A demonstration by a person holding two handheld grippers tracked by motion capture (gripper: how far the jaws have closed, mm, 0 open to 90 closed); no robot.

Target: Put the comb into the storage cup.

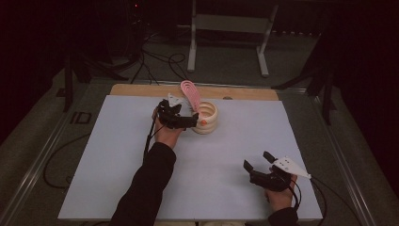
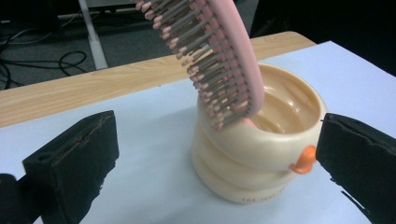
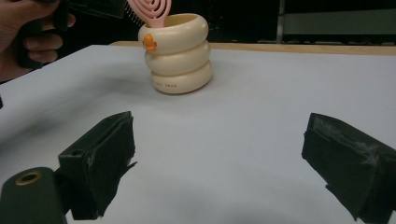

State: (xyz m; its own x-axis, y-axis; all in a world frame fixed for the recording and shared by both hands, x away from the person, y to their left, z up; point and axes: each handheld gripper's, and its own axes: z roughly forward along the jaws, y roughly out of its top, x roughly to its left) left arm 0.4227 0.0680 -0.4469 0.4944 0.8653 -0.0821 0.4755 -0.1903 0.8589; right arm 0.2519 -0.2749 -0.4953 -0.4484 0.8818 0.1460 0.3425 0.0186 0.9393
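Paper sheet (image 1: 117, 155) in white is covering most of the table, and your two forearms are coming in from the bottom edge of the high view. Nearest to you, at the lower right of that frame, your right hand (image 1: 281, 195) is holding the right gripper (image 1: 258, 161) low over the sheet. Its jaws are standing wide apart and nothing is lying between them; in the right gripper view they are rising at the lower left and lower right corners, with only bare paper in the gap.

Farther up, a little left of the centre of the high view, your left hand (image 1: 165, 133) is holding the left gripper (image 1: 197, 120) just beside a cream cup (image 1: 207, 118) shaped like stacked rings. In the left gripper view the jaws are spread wide, one at the left edge and one at the right edge of the frame. The cup is standing between them, nearer the right jaw, and I cannot tell if that jaw is touching it. A small orange knob (image 2: 303, 160) is sticking out of the cup wall next to that jaw.

A pink hairbrush (image 2: 219, 56) is standing in the cup, leaning to the upper left of the left gripper view, bristles facing the camera.

Behind the sheet, a wooden strip of the table (image 1: 141, 90) is showing, and beyond it a dark floor with cables (image 1: 155, 61).
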